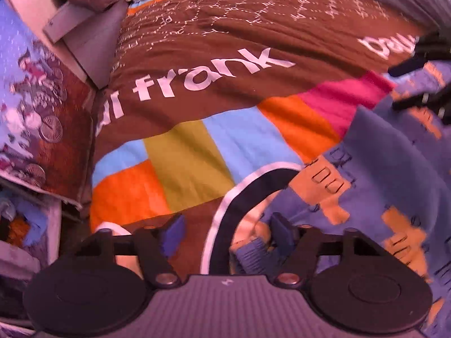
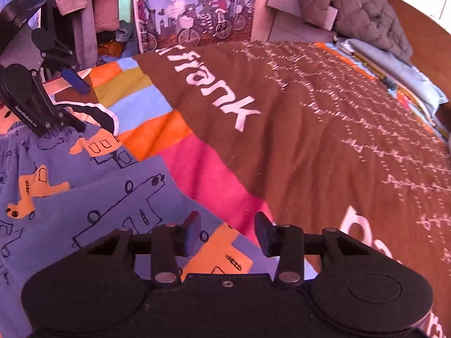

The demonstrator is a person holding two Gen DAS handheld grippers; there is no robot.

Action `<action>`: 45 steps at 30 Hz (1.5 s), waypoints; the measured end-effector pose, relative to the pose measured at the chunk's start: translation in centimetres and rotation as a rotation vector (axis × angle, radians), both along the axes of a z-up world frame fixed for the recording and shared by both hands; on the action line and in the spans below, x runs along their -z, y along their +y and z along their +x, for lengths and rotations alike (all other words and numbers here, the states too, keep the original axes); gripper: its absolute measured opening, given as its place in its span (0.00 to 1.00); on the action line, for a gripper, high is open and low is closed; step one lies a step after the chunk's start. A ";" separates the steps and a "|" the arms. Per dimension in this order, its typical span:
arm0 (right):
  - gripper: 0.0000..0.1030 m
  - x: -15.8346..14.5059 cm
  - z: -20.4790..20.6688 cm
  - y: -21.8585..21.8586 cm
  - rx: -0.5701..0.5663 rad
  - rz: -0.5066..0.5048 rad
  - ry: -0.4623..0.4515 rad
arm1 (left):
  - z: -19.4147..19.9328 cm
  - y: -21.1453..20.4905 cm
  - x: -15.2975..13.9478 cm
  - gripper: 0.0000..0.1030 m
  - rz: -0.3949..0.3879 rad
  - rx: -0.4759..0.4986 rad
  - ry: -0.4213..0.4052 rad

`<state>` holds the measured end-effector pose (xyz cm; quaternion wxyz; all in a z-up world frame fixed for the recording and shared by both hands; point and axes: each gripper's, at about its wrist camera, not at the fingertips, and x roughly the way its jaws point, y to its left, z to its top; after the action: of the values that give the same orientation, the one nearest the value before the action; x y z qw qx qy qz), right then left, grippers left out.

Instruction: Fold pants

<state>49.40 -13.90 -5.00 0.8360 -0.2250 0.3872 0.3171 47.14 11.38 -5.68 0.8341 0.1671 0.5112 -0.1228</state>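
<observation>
Blue pants (image 1: 394, 169) printed with orange and outlined trucks lie spread on a brown and colour-block blanket (image 1: 225, 64) on a bed. My left gripper (image 1: 225, 233) is open just above the blanket, at the pants' ribbed waistband (image 1: 251, 253); its right finger (image 1: 282, 233) sits next to the band. In the right wrist view the pants (image 2: 84, 186) fill the lower left. My right gripper (image 2: 228, 233) is open over the pants' edge, holding nothing. The left gripper (image 2: 70, 104) shows at the far left of that view, and the right gripper (image 1: 420, 81) at the right edge of the left wrist view.
A bed frame ledge (image 2: 298, 5) with a grey quilted jacket (image 2: 360, 11) stands at the head end. A cyclist-print panel (image 2: 197, 8) and hanging clothes (image 2: 84, 5) stand beside the bed. Folded bedding (image 2: 394, 70) lies at the far right.
</observation>
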 end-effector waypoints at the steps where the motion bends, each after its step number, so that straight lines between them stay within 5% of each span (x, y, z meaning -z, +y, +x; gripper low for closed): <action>1: 0.55 0.3 0.4 0.0 0.002 0.002 0.019 | 0.0 0.1 -0.1 0.38 -0.028 -0.003 0.014; 4: 0.56 1.5 1.4 0.0 0.020 0.008 0.119 | -0.1 -0.3 -0.3 0.08 -0.045 -0.007 0.032; 6: 0.55 1.7 1.4 -0.2 0.023 0.027 0.145 | -0.7 -1.3 -0.3 0.02 -0.012 -0.011 0.016; 8: 0.43 1.9 1.3 -0.5 0.056 0.046 0.152 | -1.2 -2.2 -0.6 0.00 0.032 -0.012 -0.007; 11: 0.10 1.5 0.5 -0.1 0.126 0.016 0.099 | -1.6 -2.1 -2.2 0.00 0.055 -0.063 -0.045; 13: 0.01 1.0 -0.6 0.7 0.132 -0.044 0.038 | -1.8 -1.5 -3.6 0.00 0.066 -0.103 -0.076; 19: 0.01 -1.2 -1.0 1.5 0.171 -0.030 -0.168 | -1.3 0.9 -4.5 0.00 0.048 -0.183 -0.160; 25: 0.01 2.4 0.7 3.0 0.226 -0.070 -0.142 | -0.3 1.1 -1.7 0.00 0.057 -0.247 -0.130; 31: 0.01 -0.7 -1.5 2.4 0.264 -0.012 -0.239 | -4.8 0.6 -4.9 0.00 0.007 -0.241 -0.322; 39: 0.01 -8.2 -11.9 -0.6 0.272 0.083 -0.396 | -13.8 -0.8 -9.9 0.00 0.023 -0.122 -0.475; 45: 0.00 -9.7 -22.0 -4.4 0.371 0.263 -0.370 | -20.5 -0.3 -10.2 0.00 -0.044 -0.145 -0.472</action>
<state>27.41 -18.32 4.67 0.9582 -0.0939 0.2180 0.1598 26.69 11.04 4.55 0.9404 0.1356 0.3102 -0.0312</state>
